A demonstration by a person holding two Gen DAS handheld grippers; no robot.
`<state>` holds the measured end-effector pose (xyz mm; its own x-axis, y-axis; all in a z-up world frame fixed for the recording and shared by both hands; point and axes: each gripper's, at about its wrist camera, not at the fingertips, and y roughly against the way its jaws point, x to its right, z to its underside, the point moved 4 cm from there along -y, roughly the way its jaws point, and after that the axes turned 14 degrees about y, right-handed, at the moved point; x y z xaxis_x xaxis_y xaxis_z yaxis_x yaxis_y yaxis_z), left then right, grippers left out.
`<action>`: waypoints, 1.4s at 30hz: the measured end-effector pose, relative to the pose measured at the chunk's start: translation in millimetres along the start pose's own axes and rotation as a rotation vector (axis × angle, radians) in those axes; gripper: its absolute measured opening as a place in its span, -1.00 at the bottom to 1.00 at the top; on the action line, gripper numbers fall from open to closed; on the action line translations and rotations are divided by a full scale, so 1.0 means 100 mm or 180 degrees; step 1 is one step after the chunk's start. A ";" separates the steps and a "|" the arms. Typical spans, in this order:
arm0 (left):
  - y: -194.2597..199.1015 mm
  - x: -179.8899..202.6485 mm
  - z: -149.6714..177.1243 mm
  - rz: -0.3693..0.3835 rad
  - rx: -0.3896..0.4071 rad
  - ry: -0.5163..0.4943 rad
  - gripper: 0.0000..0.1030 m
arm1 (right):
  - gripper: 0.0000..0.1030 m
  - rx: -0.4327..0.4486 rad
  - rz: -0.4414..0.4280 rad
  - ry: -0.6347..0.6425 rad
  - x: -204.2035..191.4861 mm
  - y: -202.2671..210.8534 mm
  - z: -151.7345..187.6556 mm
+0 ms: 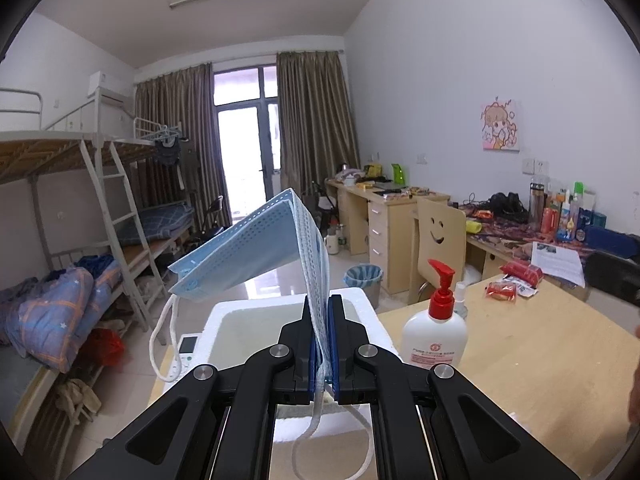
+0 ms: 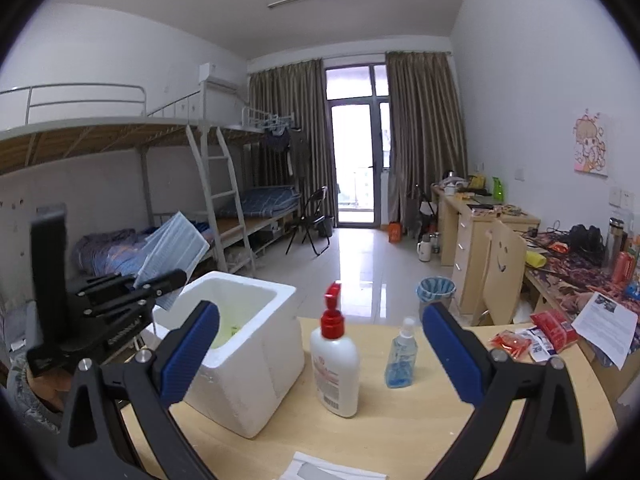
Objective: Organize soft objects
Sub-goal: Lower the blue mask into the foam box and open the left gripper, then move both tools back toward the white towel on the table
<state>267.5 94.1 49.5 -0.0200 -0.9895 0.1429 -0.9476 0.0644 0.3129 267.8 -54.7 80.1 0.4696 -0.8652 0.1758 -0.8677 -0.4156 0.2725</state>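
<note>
Our left hand-held gripper [image 1: 322,320] clamps a stack of blue masks [image 1: 256,248], held in the air above the white foam box [image 2: 240,344] on the desk [image 2: 400,432]. Our right hand-held gripper [image 2: 320,344] gapes wide, empty, facing two bottles.

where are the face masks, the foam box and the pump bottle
face masks [image 1: 256,240], left wrist view, flat blue panel
foam box [image 2: 244,364], right wrist view, front wall
pump bottle [image 2: 335,372], right wrist view, white body

Both grippers are black plastic linkages with silver round screws at the pivots and blue ribbed pads on the fingers: left gripper [image 1: 321,344], right gripper [image 2: 320,350]. A grey mottled sleeve [image 2: 30,394] covers the left arm.
</note>
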 end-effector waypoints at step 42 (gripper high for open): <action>0.53 0.21 -0.05 0.0038 0.0319 0.0072 0.75 | 0.99 0.0022 0.0466 -0.0084 0.27 0.35 0.23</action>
<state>218.7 77.1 73.9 -0.0255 -0.9855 0.1676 -0.9745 0.0619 0.2158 246.4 -98.8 72.8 0.3336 -0.9237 0.1884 -0.9278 -0.2863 0.2393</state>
